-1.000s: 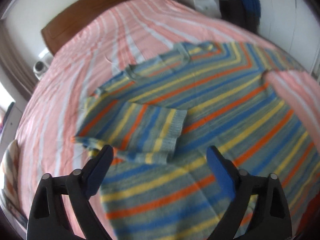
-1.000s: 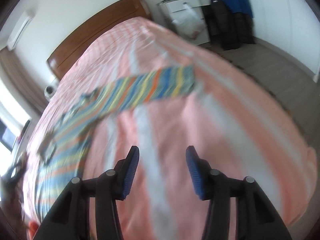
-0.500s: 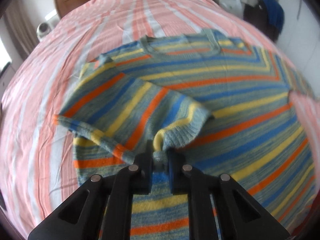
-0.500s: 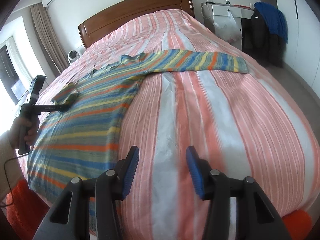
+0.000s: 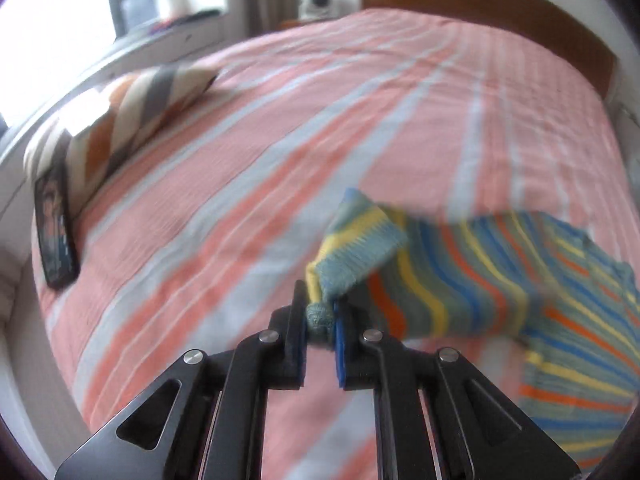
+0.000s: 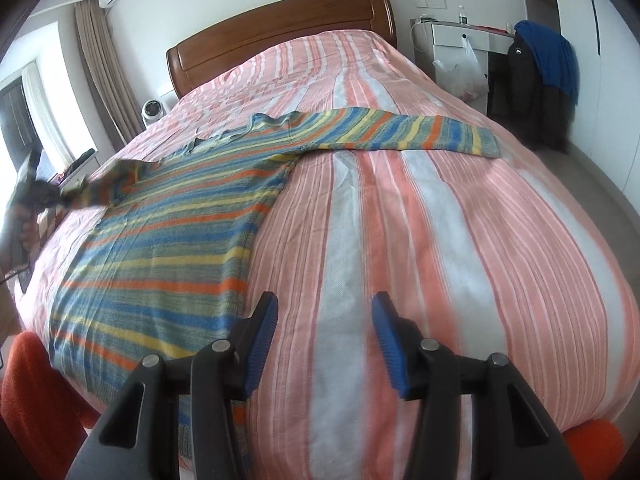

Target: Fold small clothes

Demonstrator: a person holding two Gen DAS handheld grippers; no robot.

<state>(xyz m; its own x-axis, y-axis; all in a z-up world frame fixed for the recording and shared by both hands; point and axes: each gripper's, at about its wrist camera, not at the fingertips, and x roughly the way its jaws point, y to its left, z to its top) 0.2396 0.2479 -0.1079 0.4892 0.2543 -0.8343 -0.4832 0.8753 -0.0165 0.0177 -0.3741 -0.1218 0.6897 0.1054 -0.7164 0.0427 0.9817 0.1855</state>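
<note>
My left gripper (image 5: 320, 322) is clamped on the ribbed cuff of the soft striped knit sweater (image 6: 168, 248), which lies flat on the pink-striped bed (image 6: 440, 240). It drapes limply (light, stretchy), so cuffs and hems are the best holds. My right gripper (image 6: 324, 336) hovers half-open, empty.

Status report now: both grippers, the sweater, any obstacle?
Left gripper shut on sleeve cuff. Right gripper open, empty. Sweater flat on bed. Nothing blocking.
</note>
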